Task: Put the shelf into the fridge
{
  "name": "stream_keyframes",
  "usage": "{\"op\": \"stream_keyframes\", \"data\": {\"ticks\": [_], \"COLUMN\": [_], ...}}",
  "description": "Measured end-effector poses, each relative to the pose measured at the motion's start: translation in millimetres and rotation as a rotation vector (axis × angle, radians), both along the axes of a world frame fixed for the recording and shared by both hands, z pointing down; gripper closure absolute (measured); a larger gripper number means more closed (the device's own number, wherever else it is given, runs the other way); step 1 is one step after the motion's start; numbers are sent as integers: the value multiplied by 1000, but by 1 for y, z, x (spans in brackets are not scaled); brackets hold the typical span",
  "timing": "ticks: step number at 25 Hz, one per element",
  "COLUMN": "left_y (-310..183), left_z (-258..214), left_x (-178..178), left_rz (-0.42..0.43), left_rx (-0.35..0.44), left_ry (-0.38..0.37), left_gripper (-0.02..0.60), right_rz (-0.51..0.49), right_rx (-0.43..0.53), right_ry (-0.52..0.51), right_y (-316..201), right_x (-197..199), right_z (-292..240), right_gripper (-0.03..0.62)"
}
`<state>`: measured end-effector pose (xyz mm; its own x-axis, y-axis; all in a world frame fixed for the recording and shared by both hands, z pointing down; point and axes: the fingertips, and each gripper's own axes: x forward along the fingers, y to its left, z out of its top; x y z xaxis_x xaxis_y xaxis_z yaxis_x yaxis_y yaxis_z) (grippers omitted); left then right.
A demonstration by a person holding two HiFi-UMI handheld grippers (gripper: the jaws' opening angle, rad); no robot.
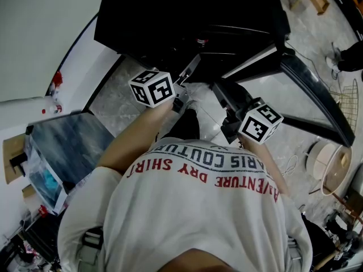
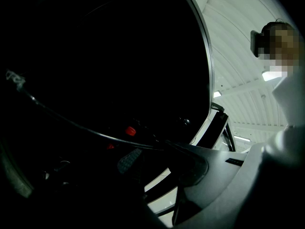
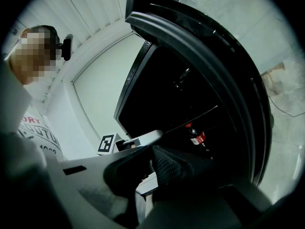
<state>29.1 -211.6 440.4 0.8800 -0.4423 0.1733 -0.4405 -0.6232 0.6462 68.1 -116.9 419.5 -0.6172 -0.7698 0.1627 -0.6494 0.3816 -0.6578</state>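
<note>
Fridge [image 1: 187,16]: black, its inside dark, its front open toward the person. Its door [image 1: 317,101] is swung out to the right of the opening, the curved black edge over pale marbled floor [image 1: 113,103].

Person: white printed shirt [image 1: 198,208], standing right in front of the fridge opening, both arms reaching toward it.

Shelf [image 1: 205,107]: a pale panel at the mouth of the fridge, between the two hand-held grippers and just outside the dark inside. In the right gripper view its white rim [image 3: 143,187] sits between that gripper's jaws. In the left gripper view a thin glassy edge [image 2: 71,123] runs across the fridge's dark inside.

Right hand-held gripper [image 1: 228,113] [image 3: 148,175]: at the shelf's right side, nearer the door. Jaws narrow, clamped on the shelf rim, with the textured pad against it.

Left hand-held gripper [image 1: 180,95] [image 2: 159,168]: at the shelf's left side, facing into the fridge. Jaws stand partly apart with a light gap showing between them, and no pad is seen pressing on anything. Whether the shelf edge touches them cannot be told.

Bottle [image 3: 195,136]: red cap and red label, upright, deep inside the fridge.
</note>
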Motion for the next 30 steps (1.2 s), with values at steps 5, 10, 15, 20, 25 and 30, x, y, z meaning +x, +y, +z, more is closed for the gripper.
{"op": "stream_keyframes", "data": {"ticks": [5, 10, 15, 20, 25, 30], "left_y": [-7, -13, -22, -30, -37, -43], "left_z": [0, 0, 0, 1, -1, 0], "left_x": [1, 2, 3, 5, 5, 5], "left_rz": [-11, -17, -32, -42, -54, -62], "left_rx": [9, 18, 27, 36, 46, 54], "left_ry": [-5, -8, -14, -19, -24, -28], "left_gripper": [437, 437, 434, 433, 431, 428], "right_rz": [-1, 3, 8, 15, 18, 23], "right_rx": [-3, -5, -10, -14, -16, -19], "right_ry": [-3, -5, -10, -9, -3, -1], "right_y": [-3, -6, -7, -9, -9, -8], "right_x": [0, -1, 1, 3, 3, 6], "right_z": [1, 2, 4, 5, 4, 6], "right_gripper": [560, 560, 560, 560, 560, 560]}}
